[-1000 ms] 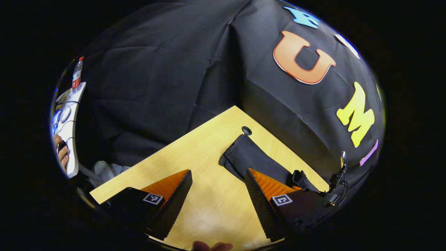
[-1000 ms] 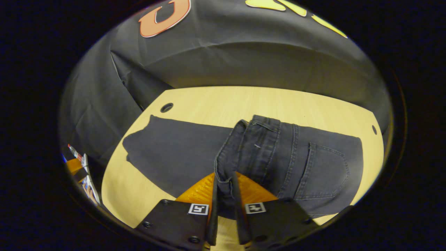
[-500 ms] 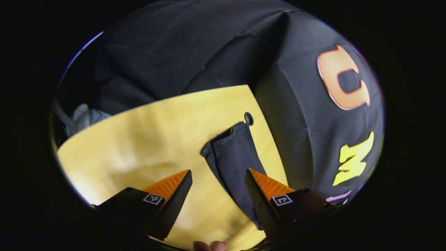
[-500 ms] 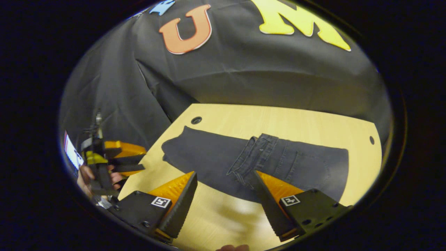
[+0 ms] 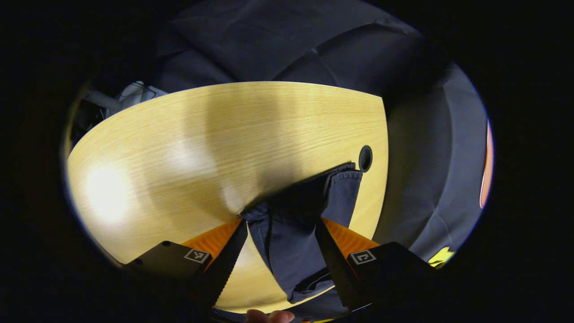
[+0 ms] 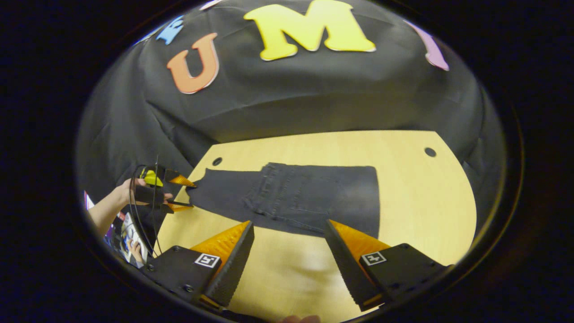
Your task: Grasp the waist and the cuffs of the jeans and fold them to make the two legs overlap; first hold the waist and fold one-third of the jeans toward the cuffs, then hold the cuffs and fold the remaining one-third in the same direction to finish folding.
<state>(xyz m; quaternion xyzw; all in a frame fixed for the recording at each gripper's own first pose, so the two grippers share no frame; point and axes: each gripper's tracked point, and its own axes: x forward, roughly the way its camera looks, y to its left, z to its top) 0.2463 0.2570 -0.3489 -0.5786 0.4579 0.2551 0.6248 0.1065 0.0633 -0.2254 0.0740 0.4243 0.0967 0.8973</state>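
Dark jeans lie flat on the wooden table, with the waist part folded over onto the legs. My right gripper hovers open in front of them, holding nothing. In the right gripper view a hand holds my left gripper at the cuff end on the left. In the left gripper view the cuffs lie between the spread fingers of my left gripper, which is open. I cannot tell whether the fingers touch the cloth.
A round cable hole sits just past the cuffs near the table's edge; another hole is at the far right corner. Black cloth walls close in behind the table. An arm reaches in at the left.
My right gripper let go of the waist, opened and drew back from the jeans. My left gripper swung over to the cuffs, which now lie between its fingers.
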